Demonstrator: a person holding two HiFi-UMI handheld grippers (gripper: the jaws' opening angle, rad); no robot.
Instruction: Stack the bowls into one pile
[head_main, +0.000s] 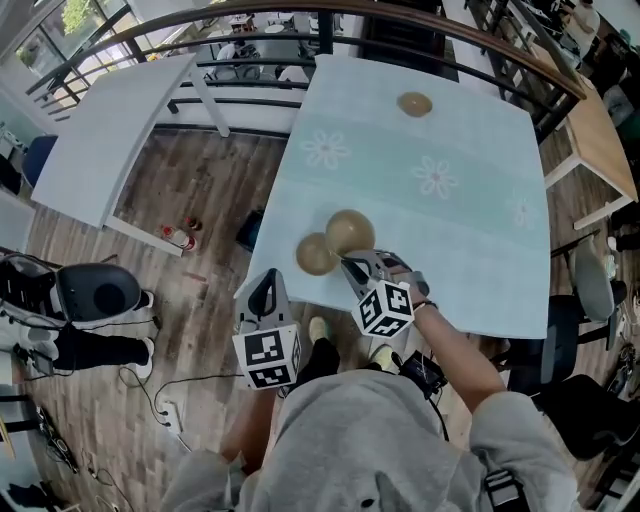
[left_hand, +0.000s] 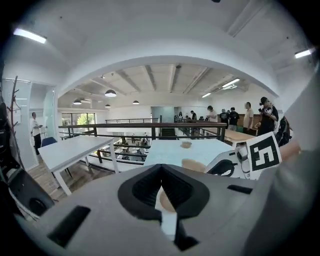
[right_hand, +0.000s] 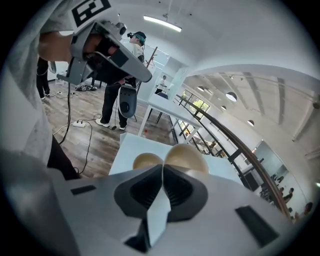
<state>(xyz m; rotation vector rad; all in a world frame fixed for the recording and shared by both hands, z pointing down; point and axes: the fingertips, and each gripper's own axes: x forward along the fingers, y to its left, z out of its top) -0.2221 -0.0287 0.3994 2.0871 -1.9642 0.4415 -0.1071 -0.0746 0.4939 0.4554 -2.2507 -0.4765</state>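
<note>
Gripping the near rim of a tan bowl (head_main: 350, 231), the right hand-held gripper (head_main: 347, 262) is shown with its jaws pressed together on that rim. In the right gripper view the held bowl's rounded wall (right_hand: 187, 157) is seen directly beyond the closed jaw tips (right_hand: 161, 167). Whether it is lifted clear of the counter (head_main: 470, 220) cannot be told.

A second bowl (head_main: 315, 255) is taken as the landmark. It rests open side up near the counter's front edge. The held bowl is placed just right of the second bowl and slightly beyond it, their rims touching or nearly so. Both are round, so no long axis needs lining up. The coming move is judged to be a short carry leftward and a little nearer, ending over the second bowl (right_hand: 146, 161).

A third bowl (head_main: 414, 103) is set well beyond the second bowl, towards the counter's far edge.

The left hand-held gripper (head_main: 268, 274) is held nearer than the second bowl and to its left, off the counter's edge, with its jaws closed on nothing (left_hand: 161, 187). The right hand-held gripper is much the closer of the two.
</note>
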